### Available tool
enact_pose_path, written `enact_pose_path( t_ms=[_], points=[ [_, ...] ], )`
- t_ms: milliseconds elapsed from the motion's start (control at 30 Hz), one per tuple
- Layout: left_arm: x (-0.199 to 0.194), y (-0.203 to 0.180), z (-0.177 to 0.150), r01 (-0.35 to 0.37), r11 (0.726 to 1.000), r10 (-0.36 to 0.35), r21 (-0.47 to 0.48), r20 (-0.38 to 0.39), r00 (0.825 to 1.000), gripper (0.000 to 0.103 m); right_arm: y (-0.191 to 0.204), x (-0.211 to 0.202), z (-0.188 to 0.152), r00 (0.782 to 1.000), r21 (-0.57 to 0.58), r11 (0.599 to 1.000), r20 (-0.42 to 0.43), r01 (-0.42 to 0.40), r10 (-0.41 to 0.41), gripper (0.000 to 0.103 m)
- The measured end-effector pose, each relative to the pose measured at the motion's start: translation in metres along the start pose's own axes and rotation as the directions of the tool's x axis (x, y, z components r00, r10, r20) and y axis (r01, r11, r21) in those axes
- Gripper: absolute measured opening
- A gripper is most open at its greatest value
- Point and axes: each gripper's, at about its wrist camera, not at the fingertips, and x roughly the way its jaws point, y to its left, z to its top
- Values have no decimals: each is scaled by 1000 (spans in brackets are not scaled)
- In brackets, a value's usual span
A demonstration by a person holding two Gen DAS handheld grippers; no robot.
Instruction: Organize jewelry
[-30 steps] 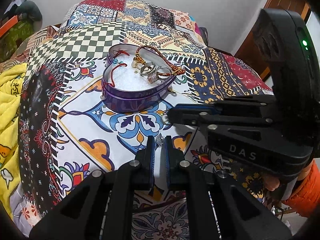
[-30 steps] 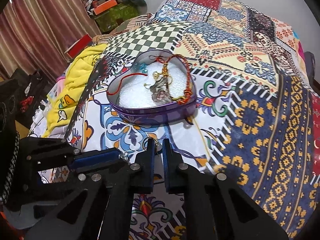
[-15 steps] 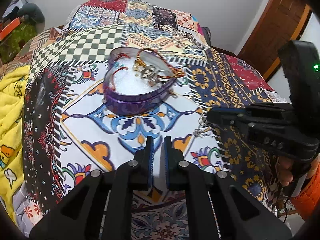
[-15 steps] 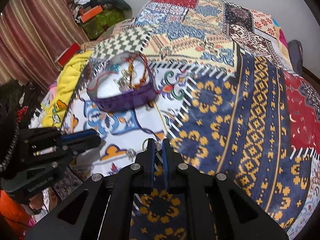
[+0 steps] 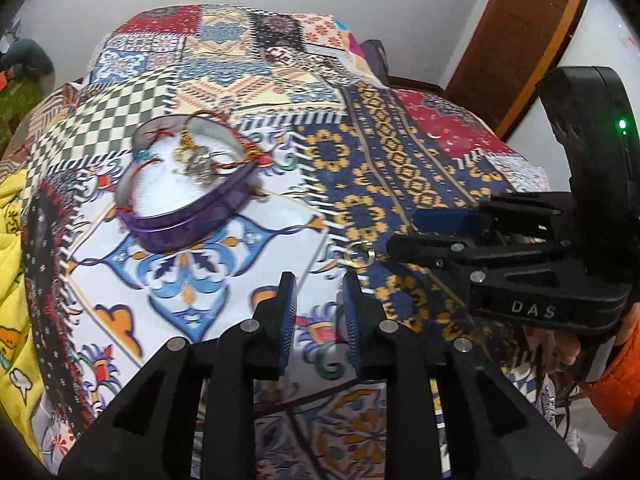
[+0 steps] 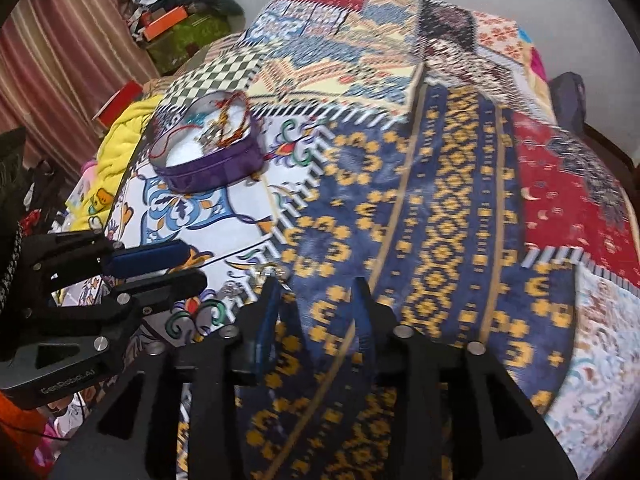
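Observation:
A purple heart-shaped tin (image 5: pixel 180 226) (image 6: pixel 212 174) sits on the patchwork quilt (image 5: pixel 400 152) and holds red threads, rings and bracelets (image 5: pixel 200 164) (image 6: pixel 216 132). A small gold hoop (image 5: pixel 360 254) (image 6: pixel 266 270) lies on the quilt to the right of the tin. My left gripper (image 5: pixel 318 296) (image 6: pixel 192 266) hovers just in front of the hoop, jaws opening with nothing between them. Coming in from the right, my right gripper (image 6: pixel 316 292) (image 5: pixel 404 234) has its jaws opening too. The hoop lies just outside its left fingertip, not between the pads. A small silver piece (image 6: pixel 232 290) lies nearby.
A yellow blanket (image 5: pixel 12 240) (image 6: pixel 116 140) hangs off the bed's left side. Boxes and clothes (image 6: pixel 180 28) pile up by a striped curtain (image 6: pixel 60 40). A wooden door (image 5: pixel 520 40) stands at the far right. An orange sleeve (image 5: pixel 616 384) shows behind the right gripper.
Both grippers have moved right, away from the tin, and their jaws have parted. The hoop that hung from the shut right gripper now lies on the quilt.

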Motion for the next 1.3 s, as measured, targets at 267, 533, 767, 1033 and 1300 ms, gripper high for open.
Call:
enact_pose_path(
  t_ms=[267,533,767,1033,1300],
  points=[
    [21,-14,0,18,999,-16,37,-41,999,29,-7,2,-2,1000,5,1000,-20,-6,6,35],
    [32,-27,1,-64,988,64,141,6,998,11,-5,2,-4,1000,15,1000,-17,-22,23,35],
    [12,-6,7,37,998,-39,46,36,999,11,6,4,1,999,-23,999,-14,-46,46,35],
    [-10,17,14,89,995,-86,-38,60,994,11,32,12,0,997,-115,990,-32,-80,76,35],
    [-41,4,30,46,999,-49,22,151,987,11,30,7,-1,993,-81,990,-26,-118,116,35]
  ],
)
